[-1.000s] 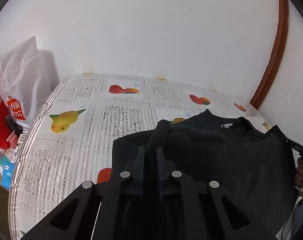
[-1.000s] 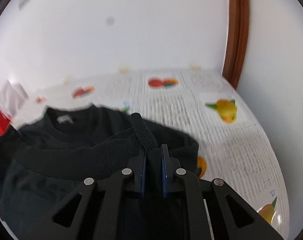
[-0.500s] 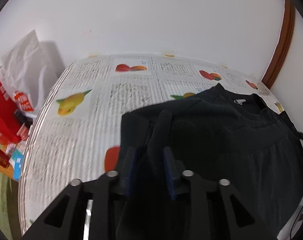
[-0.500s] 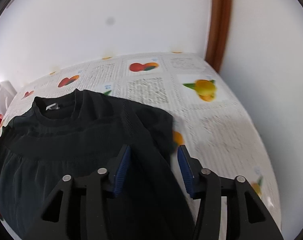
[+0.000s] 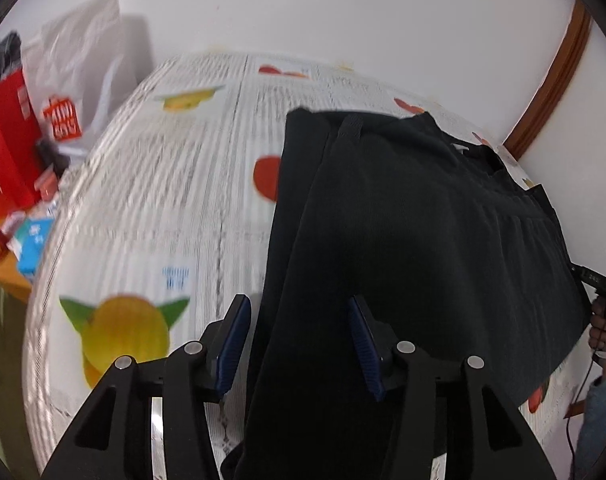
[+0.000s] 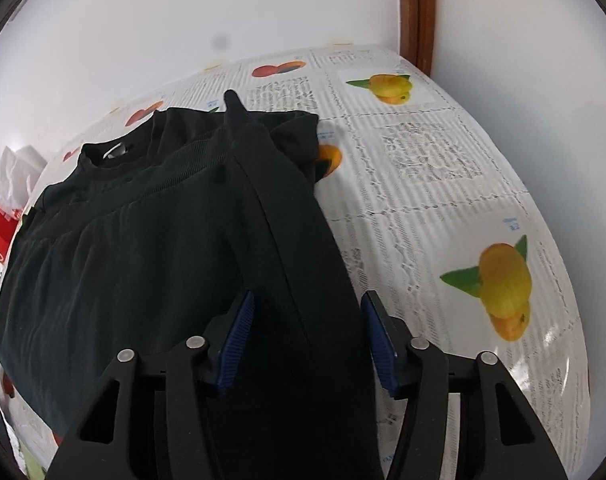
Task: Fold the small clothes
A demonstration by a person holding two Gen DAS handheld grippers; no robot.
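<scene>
A black long-sleeved top [image 5: 415,216] lies on the fruit-print tablecloth [image 5: 175,200], its lower half folded up over the chest so the ribbed hem lies below the collar [image 6: 103,152]. In the left wrist view my left gripper [image 5: 297,340] is open, its blue pads either side of the garment's left edge, where a sleeve [image 5: 343,132] lies folded along it. In the right wrist view my right gripper [image 6: 307,336] is open over the right edge of the top [image 6: 151,248], with the other sleeve [image 6: 259,152] running ahead between the fingers.
A white shopping bag [image 5: 79,76], red boxes [image 5: 7,152] and small packets [image 5: 31,240] sit off the table's left edge. A brown door frame [image 6: 417,12] stands at the far right corner. The right edge of the tablecloth [image 6: 463,208] curves close by.
Both grippers were shut on the sleeve cuffs a second ago. They have opened, let go of the cloth, and pulled back towards me along the garment's side edges.
</scene>
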